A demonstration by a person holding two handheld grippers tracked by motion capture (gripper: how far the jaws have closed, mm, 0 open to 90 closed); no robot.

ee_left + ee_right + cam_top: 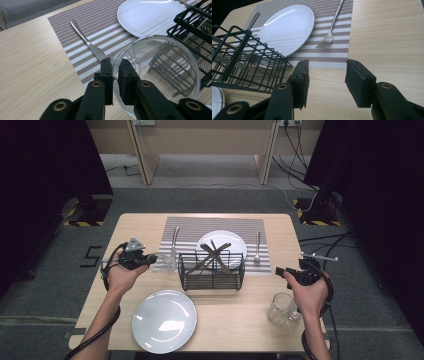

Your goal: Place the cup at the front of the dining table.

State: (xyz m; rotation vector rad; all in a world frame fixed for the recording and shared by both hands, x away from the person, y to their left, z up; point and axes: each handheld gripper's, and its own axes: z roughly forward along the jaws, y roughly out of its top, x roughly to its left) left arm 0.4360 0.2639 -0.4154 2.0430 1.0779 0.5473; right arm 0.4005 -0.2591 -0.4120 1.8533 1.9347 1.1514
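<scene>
A clear drinking glass (160, 75) is tipped with its mouth toward the camera in the left gripper view. My left gripper (115, 67) is shut on its rim, one jaw inside and one outside. From above, that gripper (146, 259) holds the glass (163, 263) just left of the black wire basket (212, 270), by the placemat's corner. On the table's right side my right gripper (280, 271) is open over bare wood. Its jaws (327, 68) have nothing between them.
A striped placemat (190, 227) carries a white plate (230, 240), a knife (175, 240) and a fork (258, 247). Utensils lie crossed in the basket. A second white plate (164, 320) sits front left, and another glass (282, 309) stands front right by my right hand.
</scene>
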